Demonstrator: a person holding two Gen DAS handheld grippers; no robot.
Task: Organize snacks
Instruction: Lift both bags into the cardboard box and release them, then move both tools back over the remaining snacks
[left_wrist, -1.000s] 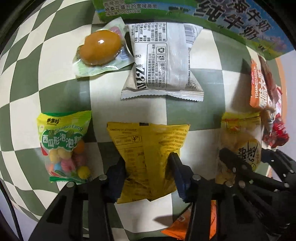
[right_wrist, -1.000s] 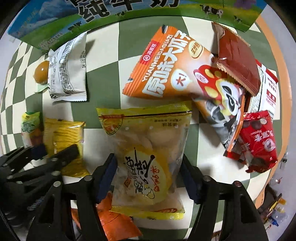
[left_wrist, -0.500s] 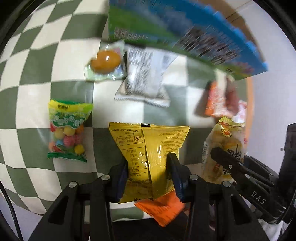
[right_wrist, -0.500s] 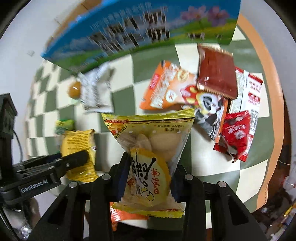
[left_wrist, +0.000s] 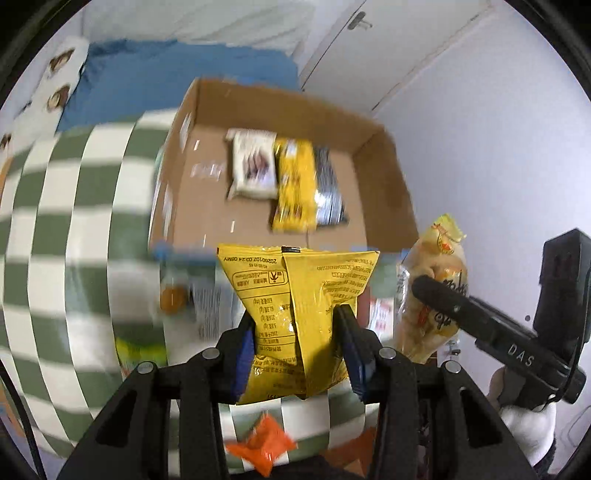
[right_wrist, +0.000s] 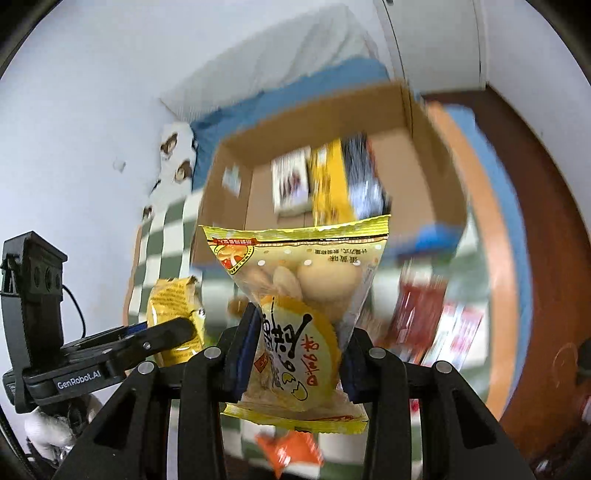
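**Q:** ok what's actually on screen, biggest stuff first, and how many of each?

**A:** One counter with a green-and-white checked top. One open cardboard box sits at its far edge, and I count three packets lying flat side by side on the box floor: a white packet, a yellow packet and a dark packet. They're motion-blurred, so no reading the print.

**Q:** and the grippers?

**A:** Two. The left gripper is clamped onto one yellow snack bag, back side facing the camera, held up in the air in front of the box's near wall. The right gripper is squeezing one clear egg-cake bag with a yellow label, also lifted off the counter just short of the box. In each wrist view the other gripper shows off to the side with its bag.

**Q:** anything left on the counter?

**A:** One small orange packet near the counter's near edge, below the grippers. A blurry pile of red and white packets toward the right edge; can't count those. On the left there's an orange blob and a green smear, too blurred to name.
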